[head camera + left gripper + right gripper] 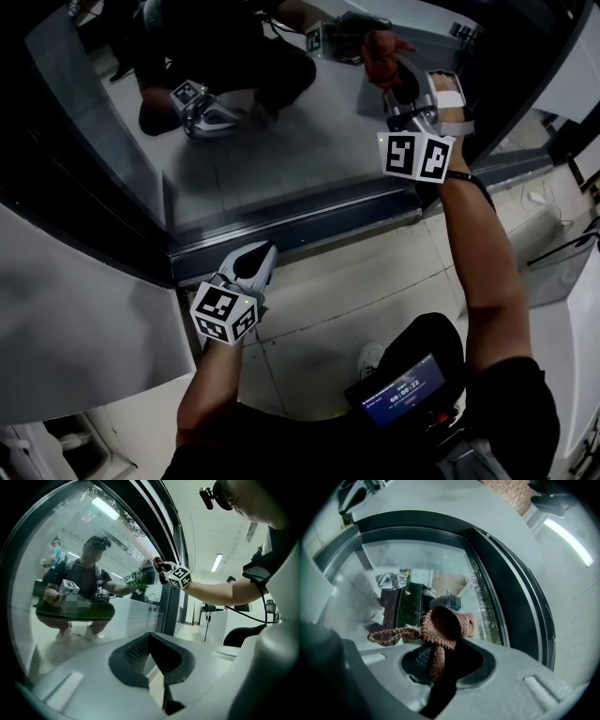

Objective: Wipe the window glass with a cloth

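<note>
Both jaws of the right gripper (440, 663) were closed on the brown cloth (443, 627), held at the window glass (309, 141). Only the head view showed the left gripper (261, 255) lower, near the frame, jaws together and empty.

Office-like interior with strip lights (216, 562) and tiled floor (347, 300)

The head view is dim with dark corners. The window glass (281, 141) gives a faint mirror image, and the pale floor (375, 291) is the brightest part. Both gripper views are brighter, curved by a wide lens inside black corners. Ceiling strip lights (216, 562) glare white in the left gripper view. Another strip light (567, 538) glows in the right gripper view, where the near foreground is soft.
</note>
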